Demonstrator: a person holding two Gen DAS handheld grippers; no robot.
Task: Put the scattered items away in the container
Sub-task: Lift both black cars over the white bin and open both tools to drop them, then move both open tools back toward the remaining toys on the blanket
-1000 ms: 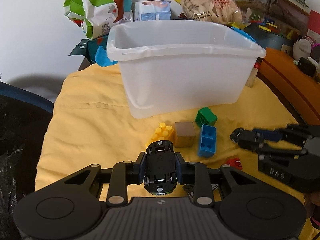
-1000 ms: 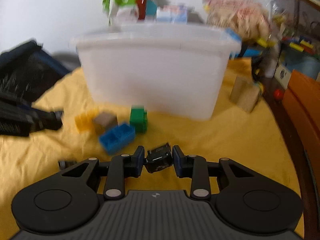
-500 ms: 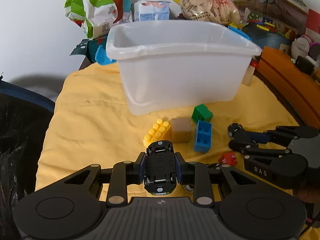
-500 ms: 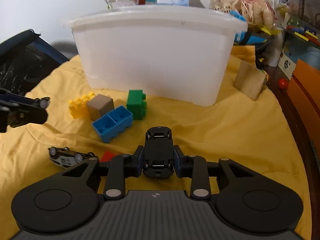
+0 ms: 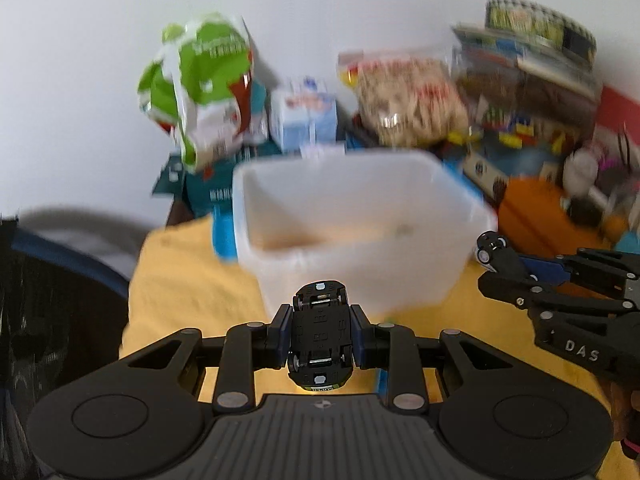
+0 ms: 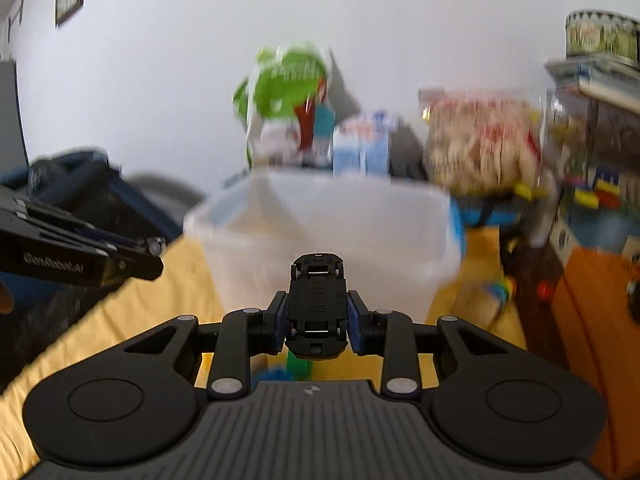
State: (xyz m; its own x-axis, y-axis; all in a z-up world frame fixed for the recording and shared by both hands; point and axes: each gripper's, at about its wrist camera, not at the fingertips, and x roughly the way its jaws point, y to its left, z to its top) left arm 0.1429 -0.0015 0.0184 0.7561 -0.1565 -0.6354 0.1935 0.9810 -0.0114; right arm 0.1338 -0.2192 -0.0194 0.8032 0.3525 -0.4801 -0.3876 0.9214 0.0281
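My left gripper point(image 5: 320, 338) is shut on a black toy car point(image 5: 320, 336), held underside up, raised in front of the white plastic bin point(image 5: 360, 216). My right gripper point(image 6: 317, 316) is shut on a second black toy car point(image 6: 317, 304), also underside up, raised before the same bin point(image 6: 320, 224). The right gripper shows at the right of the left wrist view point(image 5: 496, 256), the left gripper at the left of the right wrist view point(image 6: 152, 252). The bin looks empty inside. Both views are motion-blurred.
The bin stands on a yellow cloth point(image 5: 188, 280). Snack bags point(image 5: 200, 92), a milk carton point(image 5: 304, 120) and toy boxes point(image 5: 520, 128) crowd the wall behind it. A green brick point(image 6: 299, 364) and a blue brick point(image 6: 276, 374) peek out below my right gripper. An orange cabinet point(image 6: 592, 320) stands to the right.
Both grippers have lifted with their cars and tilted up toward the bin's rim. The bricks on the cloth have dropped out of view below.
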